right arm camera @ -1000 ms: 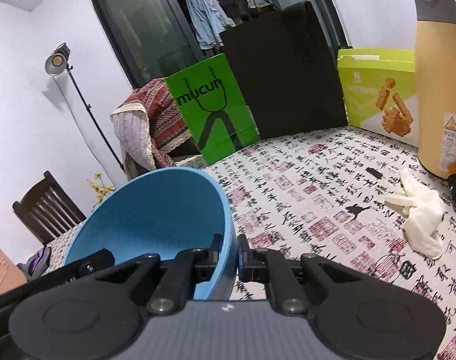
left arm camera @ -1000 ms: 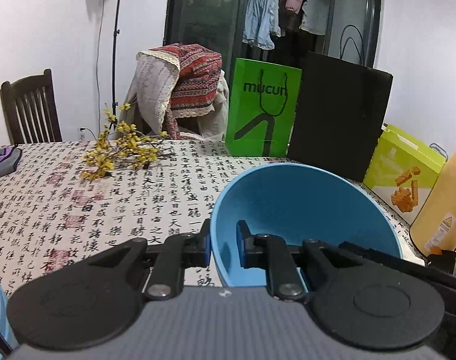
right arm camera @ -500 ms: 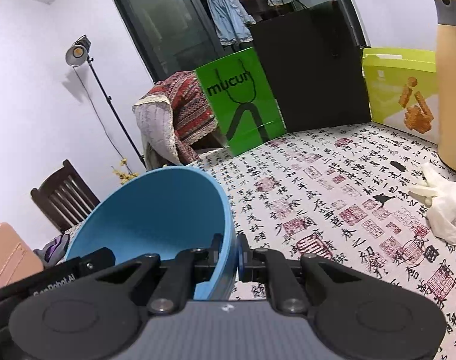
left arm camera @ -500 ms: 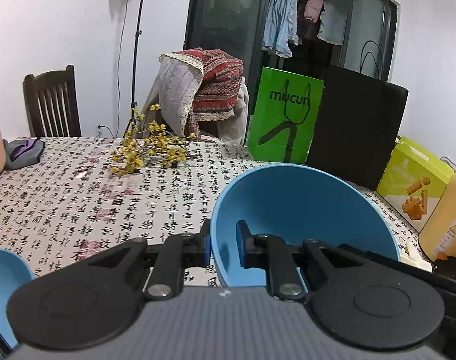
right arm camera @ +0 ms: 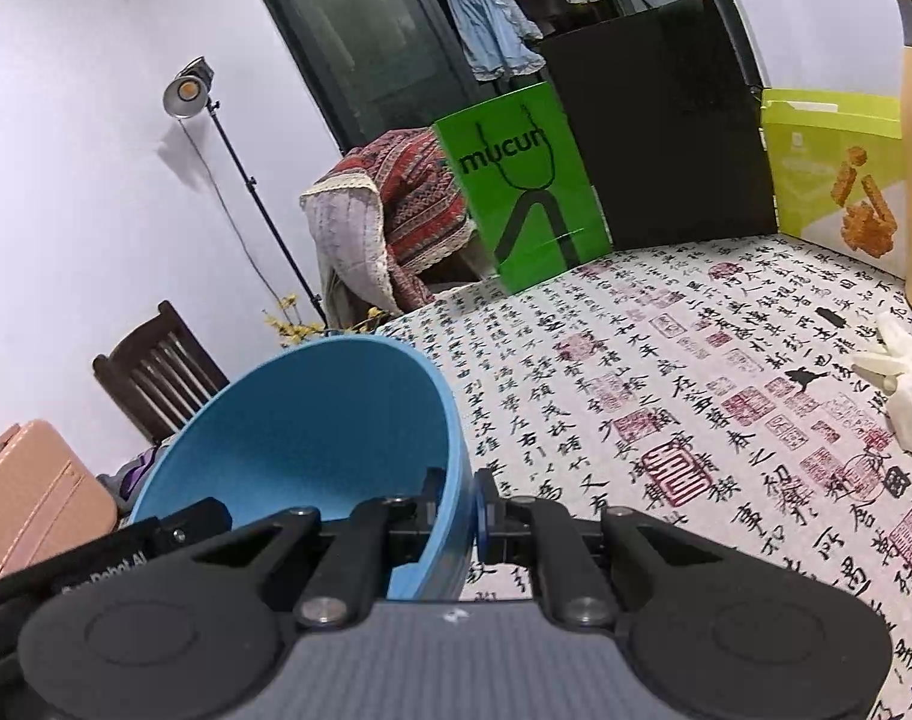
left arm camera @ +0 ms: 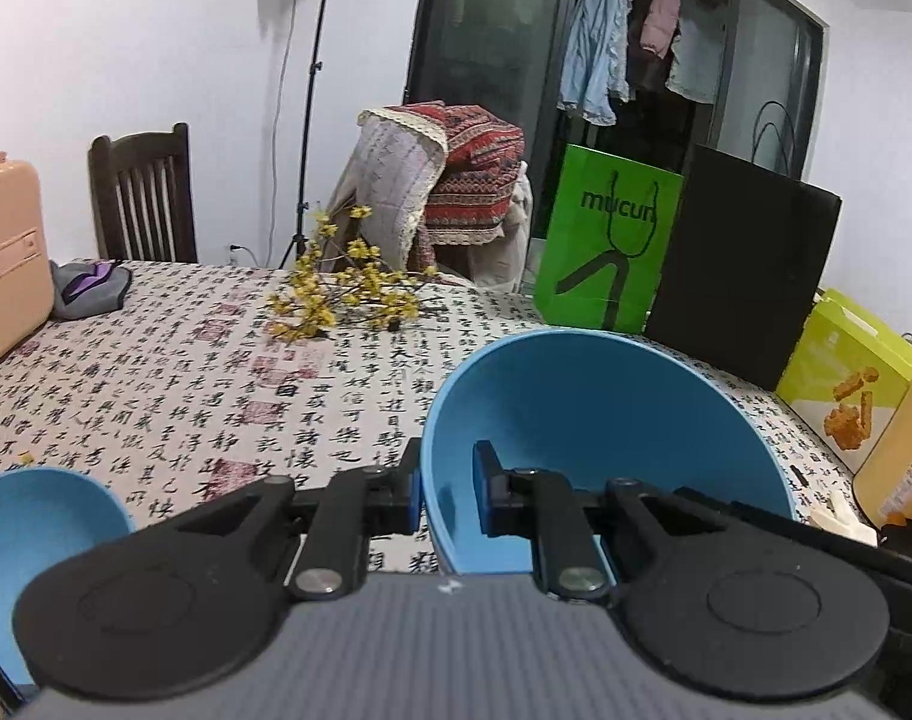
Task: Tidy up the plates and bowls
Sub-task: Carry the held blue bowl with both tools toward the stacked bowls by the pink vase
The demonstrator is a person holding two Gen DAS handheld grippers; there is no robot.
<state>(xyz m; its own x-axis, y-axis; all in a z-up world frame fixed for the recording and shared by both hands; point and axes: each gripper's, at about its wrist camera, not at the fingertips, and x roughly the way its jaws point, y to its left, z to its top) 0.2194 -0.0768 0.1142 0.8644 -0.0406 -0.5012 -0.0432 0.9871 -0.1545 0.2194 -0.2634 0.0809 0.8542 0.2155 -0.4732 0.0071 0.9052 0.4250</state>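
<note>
The surface (left arm camera: 174,372), covered in a calligraphy-print cloth, lies open across the centre and left of the left wrist view. Its far edge is lined by a yellow flower sprig (left arm camera: 348,294), a green paper bag (left arm camera: 606,246), a black bag (left arm camera: 744,276) and a lime snack box (left arm camera: 846,372). In the right wrist view a crumpled white glove (right arm camera: 906,384) lies at the right edge.

The large blue bowl (left arm camera: 600,420) is smooth, matte and round-walled, and sits at lower centre, tilted. A second blue bowl (left arm camera: 36,534) shows at lower left.

The left gripper (left arm camera: 447,495) points slightly downward, its fingers clamped on the large bowl's left wall. The right gripper (right arm camera: 459,507) is angled likewise, fingers clamped on the opposite wall of the bowl (right arm camera: 312,438).
</note>
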